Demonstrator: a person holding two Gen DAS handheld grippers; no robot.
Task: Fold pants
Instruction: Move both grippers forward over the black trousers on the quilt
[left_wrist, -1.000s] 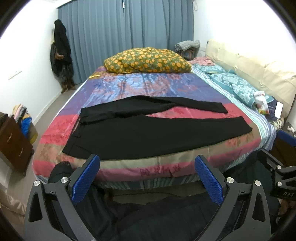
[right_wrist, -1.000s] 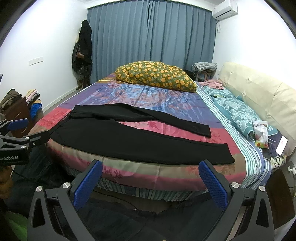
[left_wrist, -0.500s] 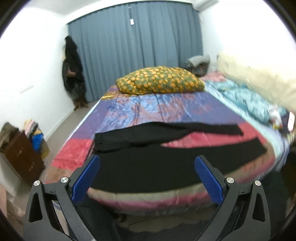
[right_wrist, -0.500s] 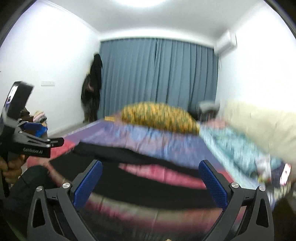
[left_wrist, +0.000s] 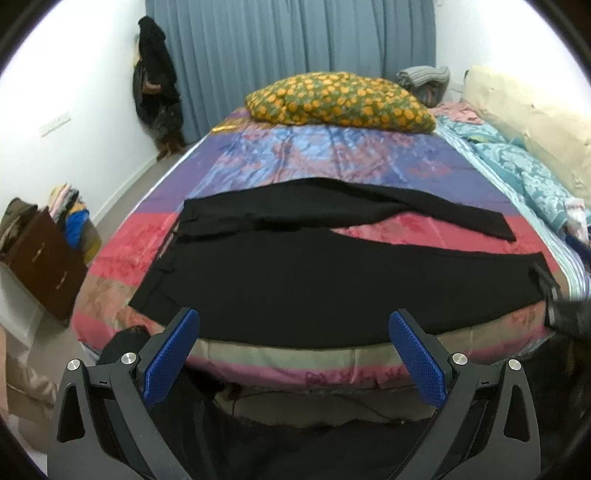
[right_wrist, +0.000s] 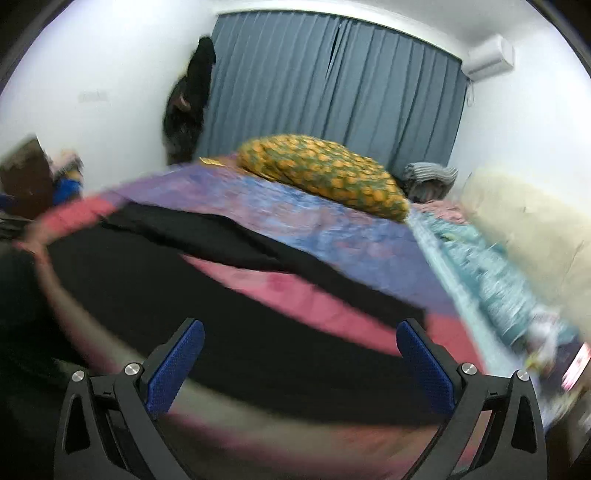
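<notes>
Black pants (left_wrist: 314, 273) lie flat across the near part of the bed, waistband at the left, both legs stretched to the right and spread apart. My left gripper (left_wrist: 293, 332) hovers open over the bed's front edge, just short of the near leg, with nothing between its blue pads (left_wrist: 171, 356). In the blurred right wrist view the same pants (right_wrist: 221, 325) fill the lower middle. My right gripper (right_wrist: 299, 345) is open above the near leg, empty. The right gripper's dark body (left_wrist: 565, 314) shows at the left view's right edge, near the leg's cuff.
The bed (left_wrist: 332, 162) carries a striped multicoloured cover and a yellow patterned pillow (left_wrist: 340, 101) at the far end. Teal bedding (left_wrist: 517, 170) and a cream headboard (left_wrist: 535, 122) run along the right. A brown cabinet (left_wrist: 40, 258) with clothes stands on the floor at the left.
Both grippers have moved forward toward the bed and tipped down onto the pants after a brief upward swing. The right wrist view is still blurred with motion. The pants have not shifted.
</notes>
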